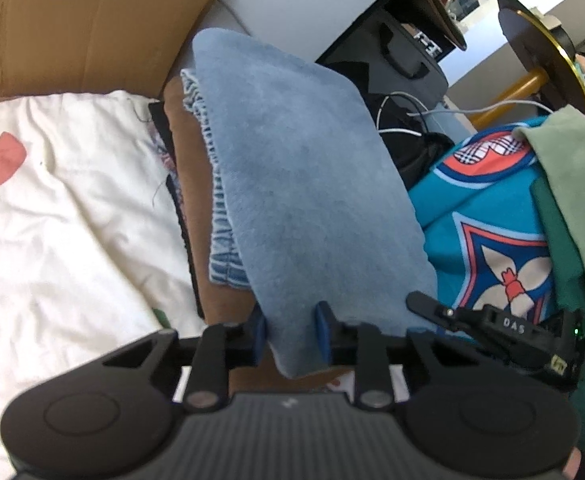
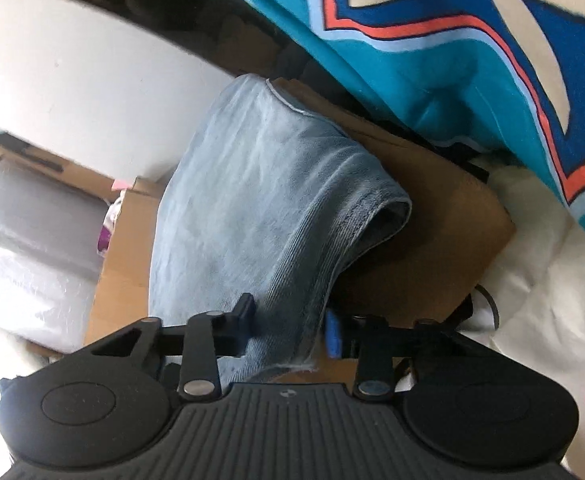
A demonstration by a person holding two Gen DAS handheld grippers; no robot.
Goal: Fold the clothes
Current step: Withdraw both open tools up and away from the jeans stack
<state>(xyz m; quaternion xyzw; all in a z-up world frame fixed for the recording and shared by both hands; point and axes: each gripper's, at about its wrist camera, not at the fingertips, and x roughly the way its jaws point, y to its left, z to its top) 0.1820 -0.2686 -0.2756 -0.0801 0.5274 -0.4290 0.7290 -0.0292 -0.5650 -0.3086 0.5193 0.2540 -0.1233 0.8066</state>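
Note:
A folded light blue garment (image 1: 292,168) drapes over a brown cardboard piece (image 1: 190,184); its ribbed, denim-like edge shows on its left side. My left gripper (image 1: 290,332) is shut on the garment's near edge, with cloth filling the gap between the blue pads (image 1: 321,330). In the right wrist view the same light blue garment (image 2: 252,208) hangs over the brown cardboard (image 2: 432,248), and my right gripper (image 2: 290,330) is shut on its lower edge. The right gripper's black body (image 1: 508,332) appears just right of the left one.
A white sheet (image 1: 60,220) with a red patch lies to the left. A teal patterned cloth (image 1: 484,208) and green clothes (image 1: 572,200) lie to the right. A cardboard box (image 1: 92,20), black gear and cables (image 1: 408,120) stand behind. A white slab (image 2: 84,100) and plastic-wrapped bundles (image 2: 24,248) sit at the left.

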